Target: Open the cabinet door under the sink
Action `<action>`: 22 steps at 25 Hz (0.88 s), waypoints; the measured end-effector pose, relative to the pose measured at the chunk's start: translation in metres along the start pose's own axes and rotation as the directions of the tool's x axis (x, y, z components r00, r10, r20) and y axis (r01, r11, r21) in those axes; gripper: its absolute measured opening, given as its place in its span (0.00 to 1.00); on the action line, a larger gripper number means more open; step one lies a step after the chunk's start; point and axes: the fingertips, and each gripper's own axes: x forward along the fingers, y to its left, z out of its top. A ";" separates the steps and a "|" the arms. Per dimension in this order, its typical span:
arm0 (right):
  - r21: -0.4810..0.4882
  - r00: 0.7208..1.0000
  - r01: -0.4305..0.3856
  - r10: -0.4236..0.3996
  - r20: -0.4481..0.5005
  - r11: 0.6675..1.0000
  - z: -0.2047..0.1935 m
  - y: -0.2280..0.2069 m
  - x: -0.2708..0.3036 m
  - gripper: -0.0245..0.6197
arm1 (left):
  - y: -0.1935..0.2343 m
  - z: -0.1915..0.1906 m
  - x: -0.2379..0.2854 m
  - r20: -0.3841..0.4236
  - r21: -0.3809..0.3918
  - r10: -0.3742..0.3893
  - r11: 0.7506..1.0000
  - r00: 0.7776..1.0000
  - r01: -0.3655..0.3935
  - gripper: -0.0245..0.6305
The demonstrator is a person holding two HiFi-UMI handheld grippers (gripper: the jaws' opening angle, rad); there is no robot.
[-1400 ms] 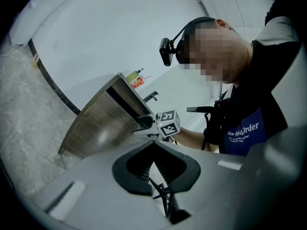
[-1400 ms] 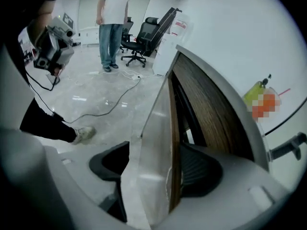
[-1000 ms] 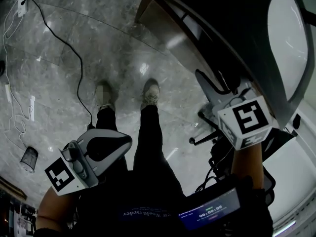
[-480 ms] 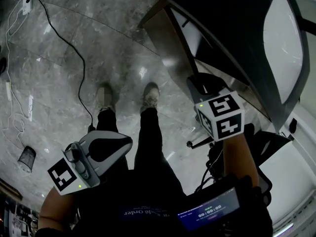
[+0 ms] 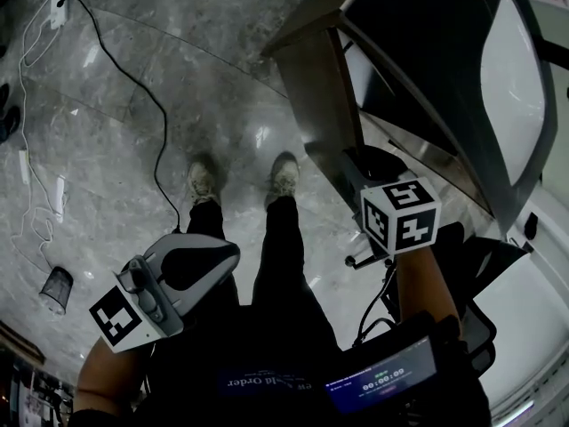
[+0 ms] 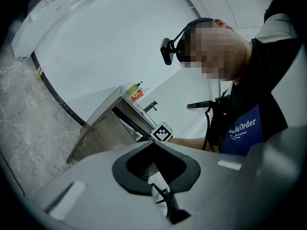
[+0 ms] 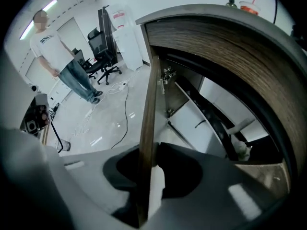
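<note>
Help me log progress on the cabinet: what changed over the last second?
The right gripper moved leftward in the head view to the cabinet door's free edge, and its fingers closed on it. The door looks swung slightly wider. The left gripper stayed low by the person's left leg, shut and empty.

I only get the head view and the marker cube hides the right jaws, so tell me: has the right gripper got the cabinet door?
Observer: Yes, the right gripper is clamped on the cabinet door, on its free edge.
Operator: And the left?
Observer: The left gripper has nothing between its jaws.
Operator: Can you see inside?
Observer: Yes, hinges on the door's inner face and a white panel within.
</note>
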 end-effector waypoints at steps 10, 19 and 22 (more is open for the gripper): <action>0.160 1.000 0.024 -0.024 0.000 0.987 -0.007 0.023 0.011 0.17 | -0.024 0.054 -0.037 -0.098 0.073 -0.093 0.992 0.991 0.100 0.04; 0.245 1.000 -0.006 0.000 0.025 0.969 -0.008 0.046 0.017 0.18 | -0.010 0.127 -0.023 -0.144 0.110 -0.066 0.991 0.987 0.082 0.04; 0.262 1.000 -0.026 0.023 0.018 0.965 -0.011 0.054 0.015 0.19 | 0.002 0.153 0.001 -0.180 0.122 -0.067 0.988 0.981 0.090 0.04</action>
